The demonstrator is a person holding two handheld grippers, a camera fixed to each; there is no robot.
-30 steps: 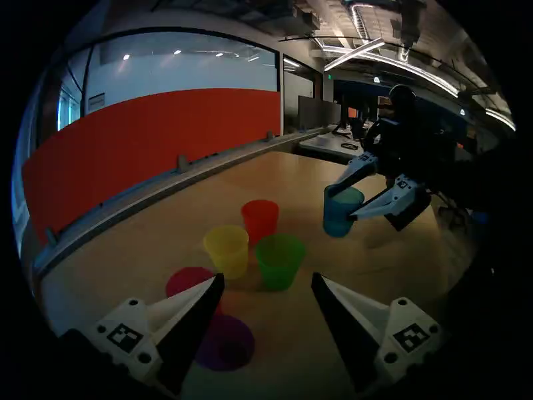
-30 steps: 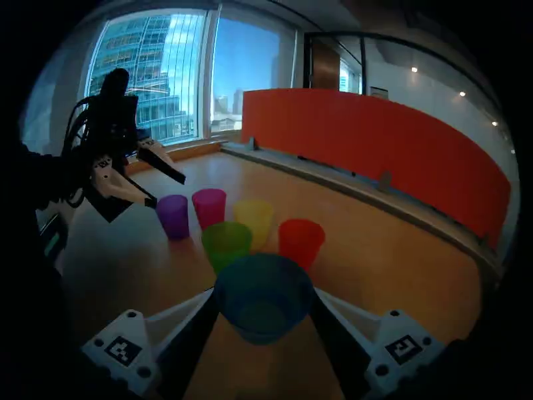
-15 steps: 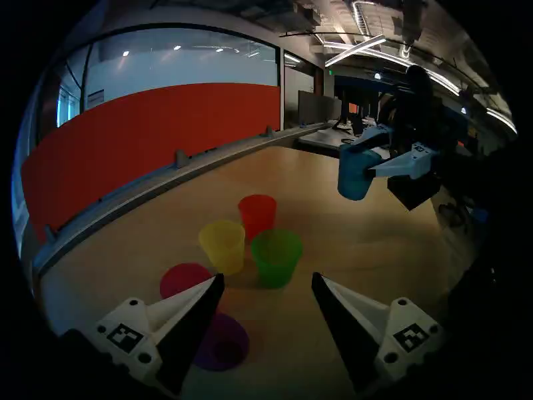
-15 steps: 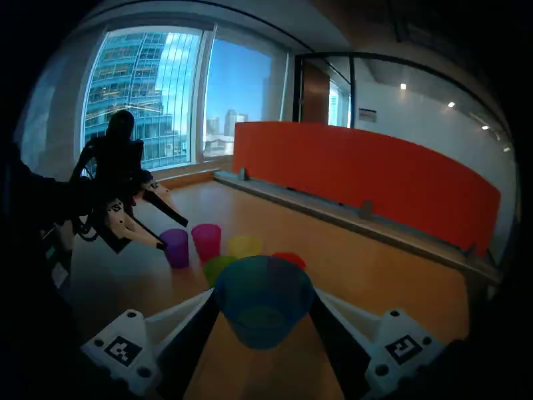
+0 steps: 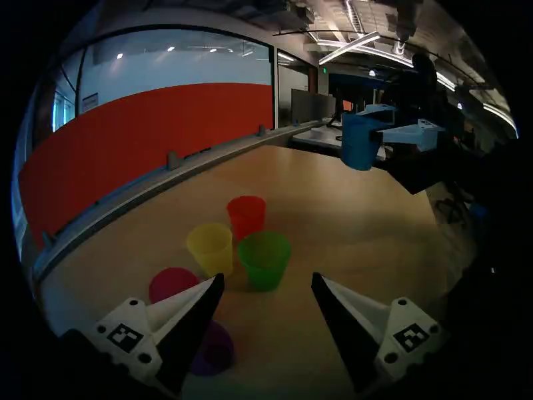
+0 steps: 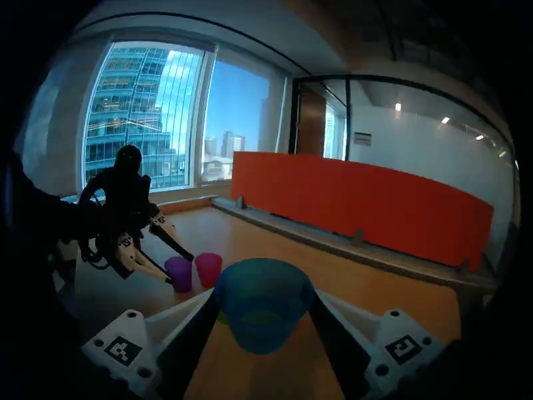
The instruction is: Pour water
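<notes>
Blue cup (image 6: 264, 313) riding in right gripper (image 6: 264, 295)

Both fingers are pressing on the cup's sides, holding it upright. Left gripper (image 5: 267, 277) is hanging open above the table (image 5: 346, 220), with the green cup (image 5: 264, 257) at 12 o'clock and the blue cup far off at 1 o'clock.

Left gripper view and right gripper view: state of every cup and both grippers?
right gripper: shut on blue cup.
blue cup: upright, held above the table; contents unclear.
left gripper: open, empty.
red cup: upright on table.
yellow cup: upright on table.
green cup: upright on table.
pink cup: upright on table.
purple cup: on table, partly hidden.
</notes>
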